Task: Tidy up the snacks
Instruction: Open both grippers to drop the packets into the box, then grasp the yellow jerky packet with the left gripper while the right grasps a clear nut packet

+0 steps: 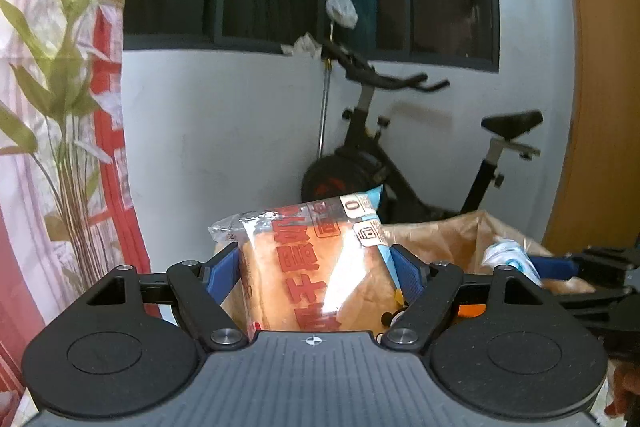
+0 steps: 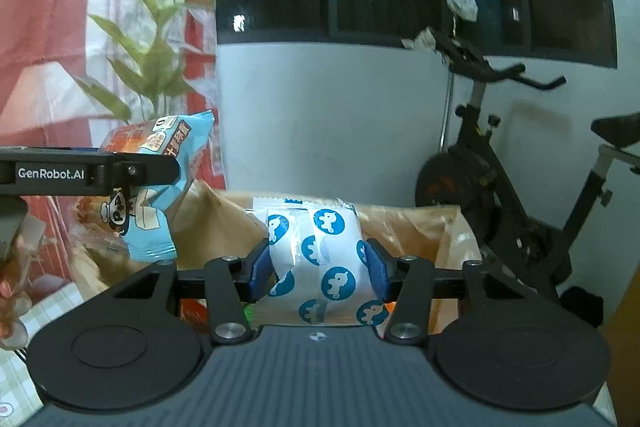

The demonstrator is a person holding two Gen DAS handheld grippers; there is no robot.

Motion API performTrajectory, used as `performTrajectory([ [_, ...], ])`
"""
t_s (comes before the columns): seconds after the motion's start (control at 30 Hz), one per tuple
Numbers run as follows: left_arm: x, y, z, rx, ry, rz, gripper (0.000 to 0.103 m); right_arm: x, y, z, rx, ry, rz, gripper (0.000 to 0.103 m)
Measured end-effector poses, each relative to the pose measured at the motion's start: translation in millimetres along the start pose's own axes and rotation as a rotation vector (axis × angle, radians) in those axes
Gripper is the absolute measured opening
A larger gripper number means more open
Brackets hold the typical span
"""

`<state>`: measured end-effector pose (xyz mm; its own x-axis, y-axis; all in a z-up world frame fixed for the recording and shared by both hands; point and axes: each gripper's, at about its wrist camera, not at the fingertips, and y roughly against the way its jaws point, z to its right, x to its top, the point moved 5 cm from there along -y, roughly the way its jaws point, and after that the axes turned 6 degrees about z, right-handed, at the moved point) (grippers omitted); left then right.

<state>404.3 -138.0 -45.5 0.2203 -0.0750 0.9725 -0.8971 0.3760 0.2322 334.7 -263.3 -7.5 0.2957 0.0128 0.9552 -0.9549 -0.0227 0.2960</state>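
Note:
My left gripper (image 1: 316,267) is shut on a bread packet (image 1: 316,267), orange-brown with red characters and a light blue end, held up in the air. The same packet shows in the right wrist view (image 2: 156,203), at the left, above the box's left edge. My right gripper (image 2: 318,263) is shut on a white snack packet with blue round logos (image 2: 324,259), held over an open cardboard box (image 2: 416,227). That box lies at the right of the left wrist view (image 1: 452,239), where the white packet (image 1: 508,259) also shows.
An exercise bike (image 1: 400,155) stands behind the box against a white wall under a dark window. A green plant (image 1: 60,99) and a red-and-white curtain (image 1: 116,131) are at the left. A wooden door (image 1: 600,107) is at the right. A checked cloth (image 2: 52,303) covers the surface at lower left.

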Motion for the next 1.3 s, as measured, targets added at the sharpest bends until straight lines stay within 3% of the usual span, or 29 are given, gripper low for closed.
performTrajectory([
  [0.1,-1,0,-4,0.011,-0.006,-0.01,0.086,-4,1,5,-0.02,-0.009,-0.006,0.054],
  [0.23,1,5,-7,0.006,-0.006,-0.017,0.088,-2,10,7,-0.02,-0.011,0.022,0.075],
  [0.77,-4,87,-19,-0.059,-0.006,0.049,0.088,-1,70,-22,0.055,-0.021,0.105,0.075],
  [1.0,-27,118,-30,-0.059,0.023,0.042,0.088,-18,100,-37,0.071,-0.048,0.144,0.075],
  [1.3,-75,141,-46,-0.043,0.064,-0.03,0.087,-55,117,-47,0.079,-0.095,0.106,0.075],
])
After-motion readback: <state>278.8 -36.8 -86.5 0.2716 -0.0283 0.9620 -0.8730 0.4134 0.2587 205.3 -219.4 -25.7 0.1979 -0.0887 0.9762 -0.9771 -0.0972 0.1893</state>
